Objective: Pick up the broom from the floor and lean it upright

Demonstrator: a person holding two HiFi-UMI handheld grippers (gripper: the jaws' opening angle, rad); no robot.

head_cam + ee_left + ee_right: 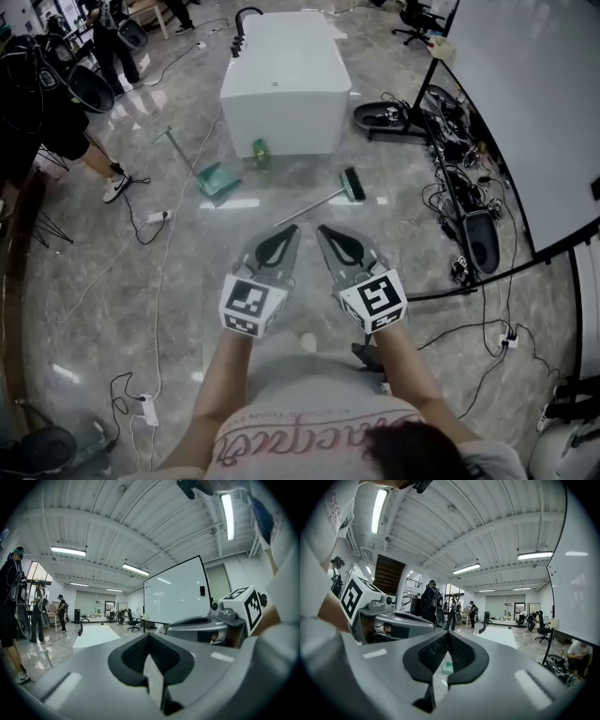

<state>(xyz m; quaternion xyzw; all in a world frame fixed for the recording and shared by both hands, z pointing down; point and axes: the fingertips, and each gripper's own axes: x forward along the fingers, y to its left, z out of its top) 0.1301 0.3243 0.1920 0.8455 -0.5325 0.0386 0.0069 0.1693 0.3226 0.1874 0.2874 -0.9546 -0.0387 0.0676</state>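
Pink shirt lettering (272, 439) is unreadable in the head view. Left gripper (292, 228) and right gripper (322, 228) sit side by side, the broom (352, 186) flat on the floor ahead, between a green dustpan (217, 178) and cables (441, 192), before a white cabinet (286, 84). Left gripper view: jaws together, empty, whiteboard (176, 592) beyond. Right gripper view: jaws likewise together, empty.
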